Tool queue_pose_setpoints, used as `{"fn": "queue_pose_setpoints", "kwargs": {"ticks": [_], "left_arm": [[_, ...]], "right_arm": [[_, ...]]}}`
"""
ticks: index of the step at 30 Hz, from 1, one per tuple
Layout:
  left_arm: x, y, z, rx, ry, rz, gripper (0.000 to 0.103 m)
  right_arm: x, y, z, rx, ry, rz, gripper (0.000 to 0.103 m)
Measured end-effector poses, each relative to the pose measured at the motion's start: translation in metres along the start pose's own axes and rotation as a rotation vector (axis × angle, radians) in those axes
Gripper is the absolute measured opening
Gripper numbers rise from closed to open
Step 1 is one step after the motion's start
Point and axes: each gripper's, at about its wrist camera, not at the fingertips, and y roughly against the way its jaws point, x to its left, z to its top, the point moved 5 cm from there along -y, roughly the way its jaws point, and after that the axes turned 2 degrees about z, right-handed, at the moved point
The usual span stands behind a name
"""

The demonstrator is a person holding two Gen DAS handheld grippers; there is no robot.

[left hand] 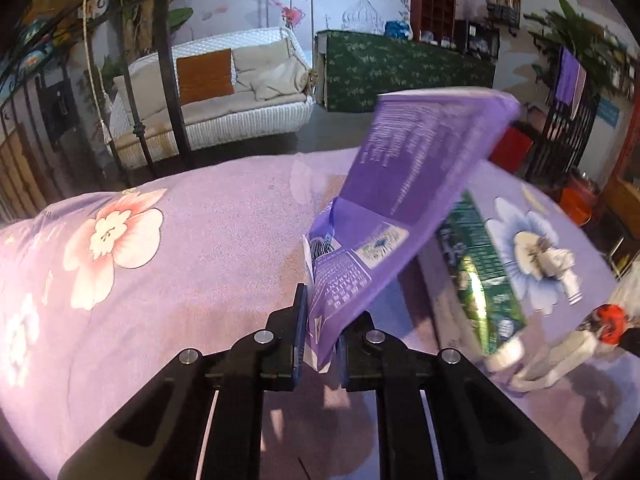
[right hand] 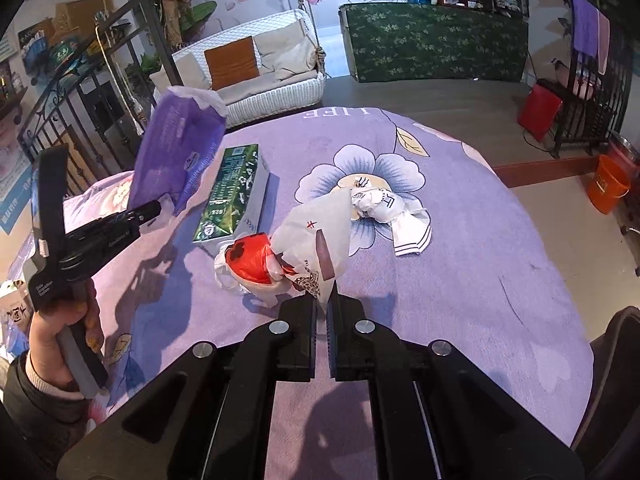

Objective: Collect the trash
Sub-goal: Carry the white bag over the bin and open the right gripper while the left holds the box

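The left gripper (left hand: 320, 332) has its fingers pinched on a purple packet (left hand: 404, 184), held up off the surface (right hand: 460, 280). The right gripper (right hand: 322, 308) pinches a white paper bag (right hand: 316, 232) near the surface's middle, beside a green carton (right hand: 232, 196).

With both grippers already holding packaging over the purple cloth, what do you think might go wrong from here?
1. The left gripper pinches only a bottom corner of the tall purple plastic bag, which leans over; it may slip or swing into the green carton.
2. The right gripper holds the thin white paper wrapper by an edge; it could tear, dropping the red-and-white bag beside it.
3. The crumpled white paper ball could get left behind.
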Motion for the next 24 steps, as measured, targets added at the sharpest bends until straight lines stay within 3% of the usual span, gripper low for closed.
{"fn": "queue_pose_setpoints", "kwargs": {"ticks": [8,24], "left_arm": [[-0.007,0.065,-0.016,-0.078,0.076,-0.075,0.012],[-0.049,0.12,-0.057,-0.089,0.065,-0.224,0.012]], "right_arm": [[0.003,0.03,-0.016,-0.024,-0.007,0.011,0.005],[-0.016,0.082,-0.054,-0.051,-0.071,-0.002,0.005]]}}
